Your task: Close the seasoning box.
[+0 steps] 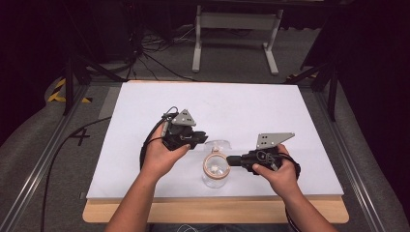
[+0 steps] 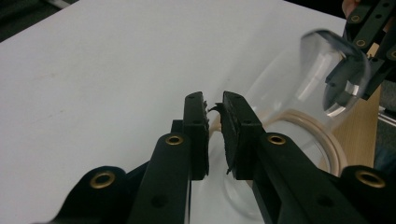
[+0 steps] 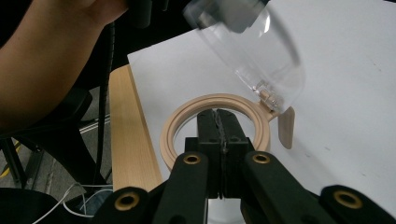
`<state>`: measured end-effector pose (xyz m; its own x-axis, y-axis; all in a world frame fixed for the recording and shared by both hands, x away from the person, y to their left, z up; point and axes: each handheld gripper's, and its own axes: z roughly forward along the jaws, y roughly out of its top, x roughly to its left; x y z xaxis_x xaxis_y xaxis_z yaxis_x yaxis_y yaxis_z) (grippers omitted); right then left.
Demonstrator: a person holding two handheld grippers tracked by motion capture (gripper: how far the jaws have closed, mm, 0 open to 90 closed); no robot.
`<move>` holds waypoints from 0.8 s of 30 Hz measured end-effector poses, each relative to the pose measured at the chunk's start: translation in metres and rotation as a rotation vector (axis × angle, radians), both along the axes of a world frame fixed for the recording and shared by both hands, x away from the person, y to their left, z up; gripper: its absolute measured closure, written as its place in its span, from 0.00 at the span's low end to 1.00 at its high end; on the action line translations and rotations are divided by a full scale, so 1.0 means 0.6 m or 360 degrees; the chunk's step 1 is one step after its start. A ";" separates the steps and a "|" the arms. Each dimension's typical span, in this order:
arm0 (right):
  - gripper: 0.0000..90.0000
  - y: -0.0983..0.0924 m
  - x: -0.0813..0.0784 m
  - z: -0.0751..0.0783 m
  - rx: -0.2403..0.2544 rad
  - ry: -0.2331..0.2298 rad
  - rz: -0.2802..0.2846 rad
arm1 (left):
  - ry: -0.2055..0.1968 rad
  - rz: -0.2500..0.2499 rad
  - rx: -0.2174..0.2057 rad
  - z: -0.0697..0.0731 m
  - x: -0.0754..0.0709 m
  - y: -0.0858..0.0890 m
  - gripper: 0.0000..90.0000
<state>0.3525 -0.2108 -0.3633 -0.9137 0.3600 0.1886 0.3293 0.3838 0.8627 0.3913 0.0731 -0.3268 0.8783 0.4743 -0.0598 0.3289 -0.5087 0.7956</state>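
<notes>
A clear jar [image 1: 214, 178] with a beige ring rim [image 1: 207, 162] stands near the front of the white sheet [image 1: 251, 104]. Its clear domed lid [image 1: 218, 143] is tilted up and open on its hinge. My left gripper [image 1: 202, 138] is shut on the lid's edge; in the left gripper view its jaws [image 2: 214, 105] are nearly together, with the lid [image 2: 299, 70] and ring [image 2: 329, 140] just beyond. My right gripper [image 1: 229, 160] is shut, its tips [image 3: 218, 114] resting over the near side of the ring [image 3: 176, 126]. The lid [image 3: 261, 51] leans above, and a beige tab [image 3: 286, 128] hangs by the hinge.
The sheet lies on a wooden tabletop [image 1: 217, 211] whose front edge is close to the jar. Metal rails [image 1: 43, 169] run along both sides. A white stand [image 1: 232, 29] and cables [image 1: 145, 53] are on the floor beyond. Open sheet stretches behind the jar.
</notes>
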 end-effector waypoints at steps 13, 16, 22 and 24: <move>1.00 0.009 -0.007 0.005 -0.0093 0.0028 0.0089 | 0.0071 0.0000 0.0052 0.016 -0.010 0.016 0.86; 1.00 0.011 -0.009 0.005 -0.0125 0.0024 0.0115 | 0.0075 0.0008 0.0056 0.017 -0.010 0.020 0.85; 1.00 0.018 -0.013 0.005 -0.0212 0.0054 0.0180 | 0.0091 0.0027 0.0045 0.018 -0.009 0.027 0.85; 1.00 0.019 -0.014 0.005 -0.0239 0.0074 0.0199 | 0.0088 0.0023 0.0058 0.019 -0.008 0.029 0.85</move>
<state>0.3442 -0.1992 -0.3606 -0.9445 0.2717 0.1847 0.3095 0.5474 0.7775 0.3864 0.0902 -0.3155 0.8673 0.4895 -0.0906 0.3793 -0.5318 0.7572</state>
